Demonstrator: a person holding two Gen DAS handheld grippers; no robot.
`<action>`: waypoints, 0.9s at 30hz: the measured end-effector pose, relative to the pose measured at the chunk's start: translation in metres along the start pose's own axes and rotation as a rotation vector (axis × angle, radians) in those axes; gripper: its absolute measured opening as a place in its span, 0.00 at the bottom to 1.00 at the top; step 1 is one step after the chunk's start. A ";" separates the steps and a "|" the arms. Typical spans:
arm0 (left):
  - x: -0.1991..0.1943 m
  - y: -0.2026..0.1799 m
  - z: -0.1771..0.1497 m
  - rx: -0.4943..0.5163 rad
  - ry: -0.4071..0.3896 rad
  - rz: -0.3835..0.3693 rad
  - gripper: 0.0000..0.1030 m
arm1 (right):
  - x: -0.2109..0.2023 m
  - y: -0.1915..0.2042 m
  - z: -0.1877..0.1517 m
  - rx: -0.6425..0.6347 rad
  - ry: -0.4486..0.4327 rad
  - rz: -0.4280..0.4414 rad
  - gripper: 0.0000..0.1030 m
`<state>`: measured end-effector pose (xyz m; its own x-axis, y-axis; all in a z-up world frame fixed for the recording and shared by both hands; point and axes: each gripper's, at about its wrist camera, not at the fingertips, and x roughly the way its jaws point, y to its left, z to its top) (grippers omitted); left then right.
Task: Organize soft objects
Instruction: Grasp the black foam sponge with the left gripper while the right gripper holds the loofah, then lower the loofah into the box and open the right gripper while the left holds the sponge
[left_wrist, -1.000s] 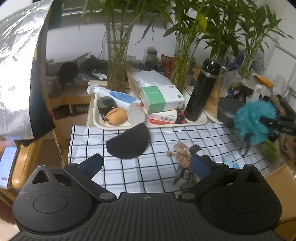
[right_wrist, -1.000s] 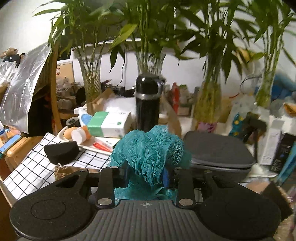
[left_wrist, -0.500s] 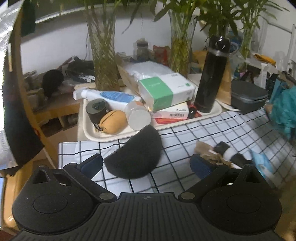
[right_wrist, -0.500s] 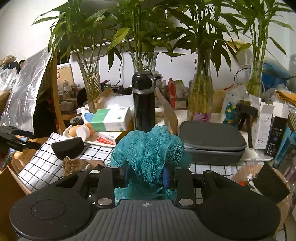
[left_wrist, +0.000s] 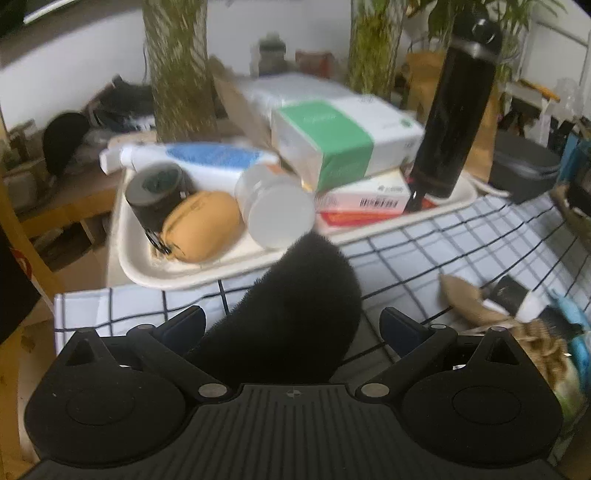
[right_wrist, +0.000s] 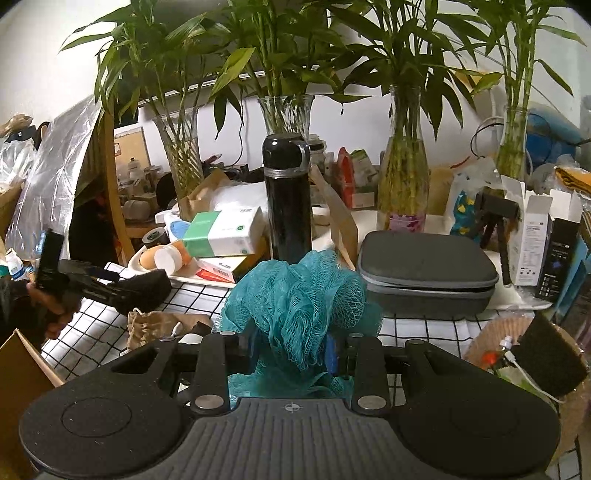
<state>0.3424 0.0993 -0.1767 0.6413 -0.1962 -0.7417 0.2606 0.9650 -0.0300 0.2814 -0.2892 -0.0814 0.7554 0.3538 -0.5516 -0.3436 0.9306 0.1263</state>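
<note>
Reaching down over the checked cloth (left_wrist: 424, 251), the left gripper (left_wrist: 291, 325) has come much closer to the black sponge (left_wrist: 295, 314) than it was a second ago. Now the sponge sits right between its wide-open fingers (left_wrist: 184, 325), which do not seem to press it yet. That likely means the sponge is the next soft thing to be picked up. It lies near the cloth's far edge, just in front of the white tray (left_wrist: 136, 266).

The right gripper (right_wrist: 291, 350) has hardly moved. Its narrow fingers squeeze the teal bath pouf (right_wrist: 299, 295) above the near part of the cloth. Farther back on the tray stand the black bottle (right_wrist: 288, 206) and a green-and-white tissue pack (right_wrist: 221, 232).
</note>
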 end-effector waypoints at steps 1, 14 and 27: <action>0.004 0.002 0.000 0.002 0.009 0.002 0.98 | 0.001 0.000 0.000 -0.001 0.002 0.002 0.35; -0.029 -0.009 0.003 -0.053 0.043 0.012 0.77 | -0.003 0.000 0.001 0.009 -0.010 -0.004 0.35; -0.126 -0.049 0.009 -0.078 -0.034 0.058 0.76 | -0.028 0.006 0.006 0.008 -0.079 -0.050 0.34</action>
<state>0.2554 0.0754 -0.0761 0.6782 -0.1438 -0.7207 0.1662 0.9853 -0.0403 0.2614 -0.2932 -0.0604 0.8132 0.3129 -0.4906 -0.3000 0.9479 0.1073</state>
